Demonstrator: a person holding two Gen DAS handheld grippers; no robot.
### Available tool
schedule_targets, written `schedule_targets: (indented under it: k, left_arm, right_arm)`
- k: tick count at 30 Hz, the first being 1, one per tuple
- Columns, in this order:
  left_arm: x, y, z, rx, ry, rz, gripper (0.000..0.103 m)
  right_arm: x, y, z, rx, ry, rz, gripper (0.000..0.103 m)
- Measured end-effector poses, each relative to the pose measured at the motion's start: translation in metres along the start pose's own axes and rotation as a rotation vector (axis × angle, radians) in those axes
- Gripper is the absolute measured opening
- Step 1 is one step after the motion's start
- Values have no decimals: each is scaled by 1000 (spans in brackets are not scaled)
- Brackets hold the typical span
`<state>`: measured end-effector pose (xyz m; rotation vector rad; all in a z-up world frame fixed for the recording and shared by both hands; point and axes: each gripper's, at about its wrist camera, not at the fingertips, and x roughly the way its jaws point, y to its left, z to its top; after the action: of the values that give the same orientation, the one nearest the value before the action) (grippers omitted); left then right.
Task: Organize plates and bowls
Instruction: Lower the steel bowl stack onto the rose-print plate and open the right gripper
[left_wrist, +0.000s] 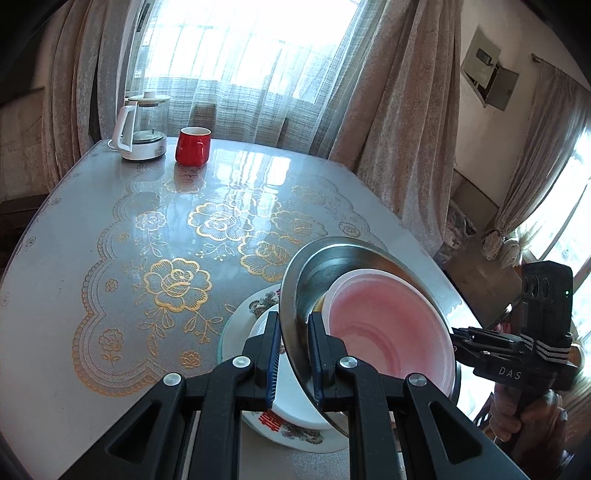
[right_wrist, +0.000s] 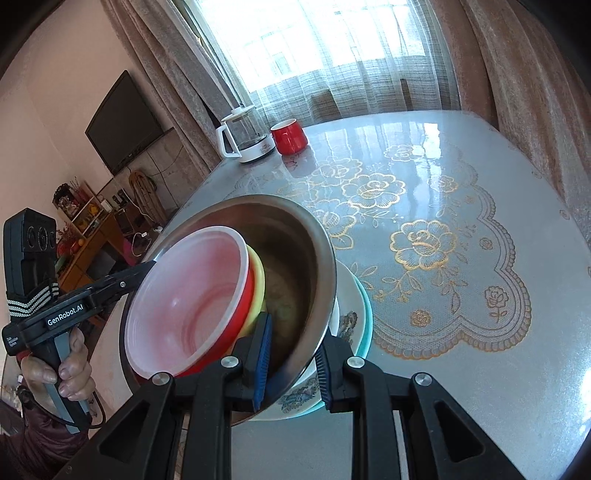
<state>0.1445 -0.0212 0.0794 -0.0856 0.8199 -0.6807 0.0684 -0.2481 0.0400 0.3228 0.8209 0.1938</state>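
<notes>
A steel bowl (left_wrist: 321, 269) (right_wrist: 291, 240) hangs tilted between both grippers. Nested inside it are a translucent pink-white bowl (left_wrist: 388, 325) (right_wrist: 192, 295), a red bowl (right_wrist: 248, 306) and a yellow bowl (right_wrist: 260, 280). My left gripper (left_wrist: 294, 354) is shut on one side of the steel rim. The right gripper (right_wrist: 293, 365) is shut on the opposite side. Directly below sits a stack of floral white plates (left_wrist: 258, 302) (right_wrist: 347, 321) on a teal plate (right_wrist: 366, 321). I cannot tell whether the bowl touches the stack.
A lace-patterned table (left_wrist: 110, 221) (right_wrist: 461, 295) spreads out ahead. At its far edge by the curtains stand a glass kettle (left_wrist: 142, 129) (right_wrist: 245, 136) and a red mug (left_wrist: 192, 146) (right_wrist: 289, 136). A wall television (right_wrist: 125, 122) and shelves lie beyond the table's left side.
</notes>
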Motion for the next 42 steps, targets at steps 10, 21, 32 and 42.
schedule_targets:
  k: [10,21,32,42]
  left_arm:
    - [36,22,-14,-56,87,27,14]
    - [49,30,-34,-65,144,50,14]
    - [48,32,-36,-76,136,54,14]
    - [44,23,-40,-30,97,123,15]
  right_arm:
    - [34,-10,-1,49,67,-18,23]
    - [56,-23,-6,65,122,-26,23]
    - [47,-26,-8,70,86,-18,29]
    - [46,-20,-20,59,75,-46,29]
